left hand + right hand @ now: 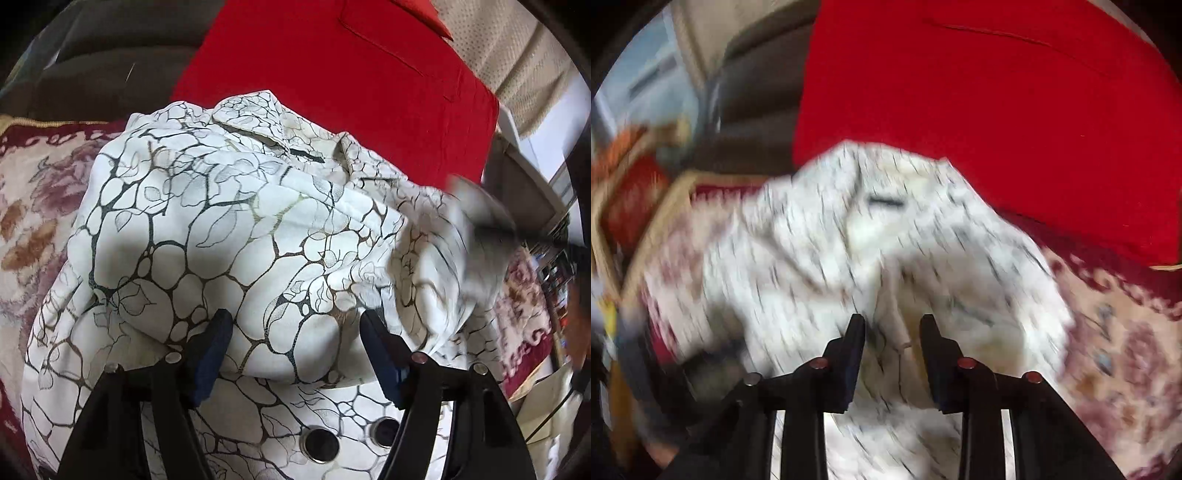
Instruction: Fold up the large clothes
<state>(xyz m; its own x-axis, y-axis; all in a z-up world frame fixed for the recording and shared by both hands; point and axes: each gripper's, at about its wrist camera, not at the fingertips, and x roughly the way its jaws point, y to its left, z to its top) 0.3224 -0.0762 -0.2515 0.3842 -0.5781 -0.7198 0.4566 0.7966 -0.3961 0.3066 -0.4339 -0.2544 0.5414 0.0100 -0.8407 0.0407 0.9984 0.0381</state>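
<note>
My left tongs (295,354) sit wide open over the white vein-print shirt (229,229), bunched mid-frame on a floral rug (33,206). Right tongs (892,354) gape too, gripping nothing; that view's blurry.

Left gripper (295,325): black plastic two-finger frame, angular arms widening toward the camera.
Left pads (212,354): dark blue, blocky, rubbery-looking.
Left pivots: small round silver pins beside each finger base.
Right gripper (892,328): matching black frame with tapered, pointed fingers (855,343).
Right pivots: red-capped inner pins, silver outer ones.
</note>
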